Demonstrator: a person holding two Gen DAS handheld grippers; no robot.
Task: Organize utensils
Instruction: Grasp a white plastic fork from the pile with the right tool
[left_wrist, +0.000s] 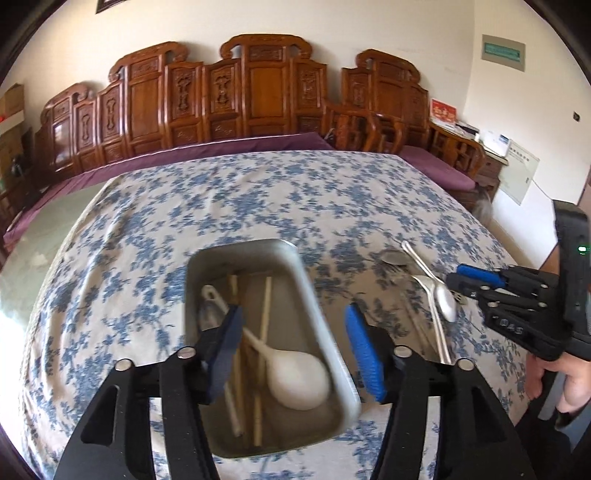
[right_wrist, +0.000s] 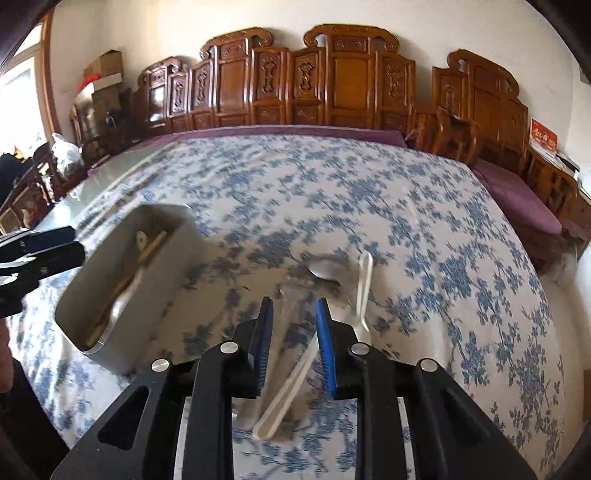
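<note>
A steel tray (left_wrist: 321, 314) sits on the floral tablecloth and holds a white ladle (left_wrist: 295, 380) and several chopsticks (left_wrist: 264, 325). My left gripper (left_wrist: 295, 347) is open and empty, hovering over the tray. The tray also shows in the right wrist view (right_wrist: 147, 295), at the left. Loose metal spoons (left_wrist: 439, 295) lie on the cloth to the tray's right. My right gripper (right_wrist: 293, 339) is open, its fingers on either side of a pale utensil handle (right_wrist: 291, 380) on the cloth. A steel spoon (right_wrist: 327, 269) and a white utensil (right_wrist: 364, 291) lie just beyond it.
The table is covered by a blue floral cloth (left_wrist: 258, 199). Carved wooden benches (left_wrist: 258, 92) with purple cushions run along the far side and right side. The right gripper's body (left_wrist: 517, 299) shows at the right of the left wrist view.
</note>
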